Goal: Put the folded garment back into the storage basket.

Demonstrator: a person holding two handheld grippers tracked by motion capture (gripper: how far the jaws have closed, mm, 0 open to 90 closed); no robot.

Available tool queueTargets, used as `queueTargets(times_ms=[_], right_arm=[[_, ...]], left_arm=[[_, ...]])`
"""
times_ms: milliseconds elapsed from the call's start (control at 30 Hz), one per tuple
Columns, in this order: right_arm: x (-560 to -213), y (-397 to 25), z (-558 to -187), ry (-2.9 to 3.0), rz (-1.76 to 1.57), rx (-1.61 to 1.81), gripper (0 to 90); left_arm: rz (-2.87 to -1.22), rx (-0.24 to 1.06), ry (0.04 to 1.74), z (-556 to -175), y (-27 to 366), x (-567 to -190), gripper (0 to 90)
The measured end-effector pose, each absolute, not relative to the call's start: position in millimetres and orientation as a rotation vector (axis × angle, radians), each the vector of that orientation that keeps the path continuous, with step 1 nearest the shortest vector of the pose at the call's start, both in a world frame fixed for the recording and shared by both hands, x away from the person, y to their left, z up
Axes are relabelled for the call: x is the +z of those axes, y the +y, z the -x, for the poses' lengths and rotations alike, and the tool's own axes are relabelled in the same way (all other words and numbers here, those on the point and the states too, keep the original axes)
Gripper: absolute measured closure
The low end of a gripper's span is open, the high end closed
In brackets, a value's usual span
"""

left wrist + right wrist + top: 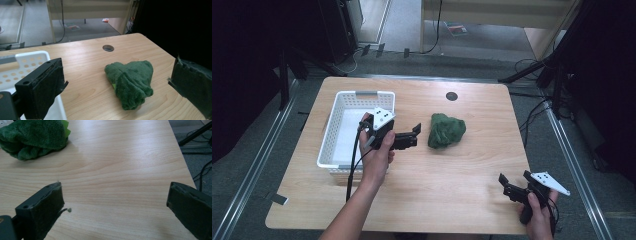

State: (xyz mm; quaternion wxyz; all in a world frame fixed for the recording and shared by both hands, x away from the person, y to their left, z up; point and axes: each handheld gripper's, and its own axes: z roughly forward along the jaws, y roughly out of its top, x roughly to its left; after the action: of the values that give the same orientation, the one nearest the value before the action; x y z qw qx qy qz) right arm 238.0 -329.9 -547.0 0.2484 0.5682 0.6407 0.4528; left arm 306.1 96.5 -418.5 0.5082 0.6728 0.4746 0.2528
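One green cloth lies crumpled in a soft, fuzzy heap near the middle of the table, a sliver of brighter green showing in its folds. Just left of the cloth hovers the left gripper, jaws spread wide and empty, their inner faces lined with dark, fraying felt. Further left of the cloth sits one white plastic basket, rectangular, its walls pierced with small holes. Beyond the cloth, one round dark grommet is set into the pale wood-grain top. Well right of the cloth and nearer the person, the right gripper is also released, jaws apart over bare wood, holding nothing.
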Motion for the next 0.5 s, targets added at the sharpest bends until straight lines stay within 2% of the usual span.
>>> queueTargets(times_ms=[500], right_arm=[[-547,-330,-238,1.748,-1.544,1.235,1.2]], left_arm=[[-1.671,0.544,1.185,-337,59,-443,0.0]])
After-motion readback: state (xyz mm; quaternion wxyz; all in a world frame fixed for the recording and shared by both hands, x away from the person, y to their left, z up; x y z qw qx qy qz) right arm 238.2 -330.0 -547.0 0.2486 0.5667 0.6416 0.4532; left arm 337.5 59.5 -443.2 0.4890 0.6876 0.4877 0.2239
